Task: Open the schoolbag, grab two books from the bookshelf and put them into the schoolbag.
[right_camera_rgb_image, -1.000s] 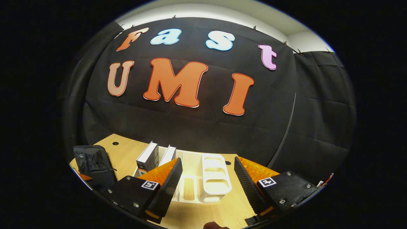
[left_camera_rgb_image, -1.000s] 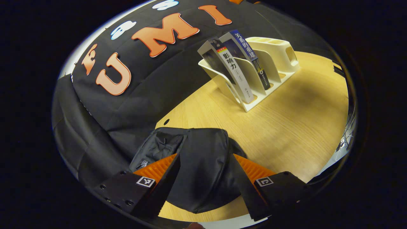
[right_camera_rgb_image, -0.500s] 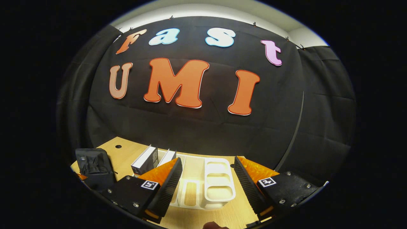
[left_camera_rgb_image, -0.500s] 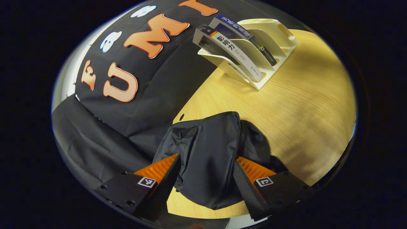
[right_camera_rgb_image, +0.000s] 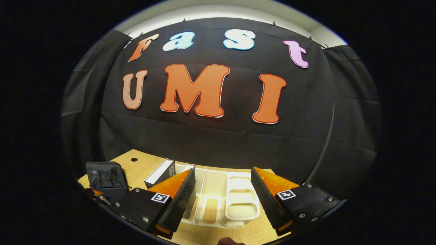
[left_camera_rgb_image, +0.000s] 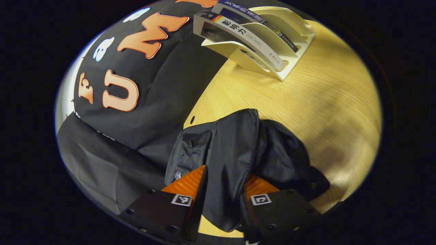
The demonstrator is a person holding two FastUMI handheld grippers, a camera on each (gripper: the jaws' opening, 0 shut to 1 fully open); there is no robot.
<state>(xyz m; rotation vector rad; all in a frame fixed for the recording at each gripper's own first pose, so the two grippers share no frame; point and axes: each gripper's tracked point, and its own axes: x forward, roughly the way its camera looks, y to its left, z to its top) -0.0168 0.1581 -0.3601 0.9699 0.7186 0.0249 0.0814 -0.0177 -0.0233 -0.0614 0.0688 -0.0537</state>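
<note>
Currently catalogued, largest first. Pale wood-grain tabletop (left_camera_rgb_image: 306, 112): spans the left gripper view from 12 to 5 o'clock. Black soft fabric schoolbag (left_camera_rgb_image: 235, 149): slumped at 6 o'clock in that view, zip line running down its middle; in the right gripper view it sits at 8 o'clock (right_camera_rgb_image: 105, 177), well apart from that gripper. Cream plastic slotted bookshelf (left_camera_rgb_image: 289, 44): at 1 o'clock in the left gripper view, and between the right gripper's fingers at 6 o'clock (right_camera_rgb_image: 238, 204). Two upright paperback books (left_camera_rgb_image: 245, 37): leaning in the shelf's end slots, neither yet taken. Left gripper (left_camera_rgb_image: 223, 190): jaws narrowed from a wide spread a second ago and now pinching a fold of the bag beside the zip; the bag has also drawn nearer. Judged meaning: the opening step is under way, the bag being gripped for unzipping. Right gripper (right_camera_rgb_image: 223, 190): jaws remain wide, holding nothing, poised above the shelf.
</note>
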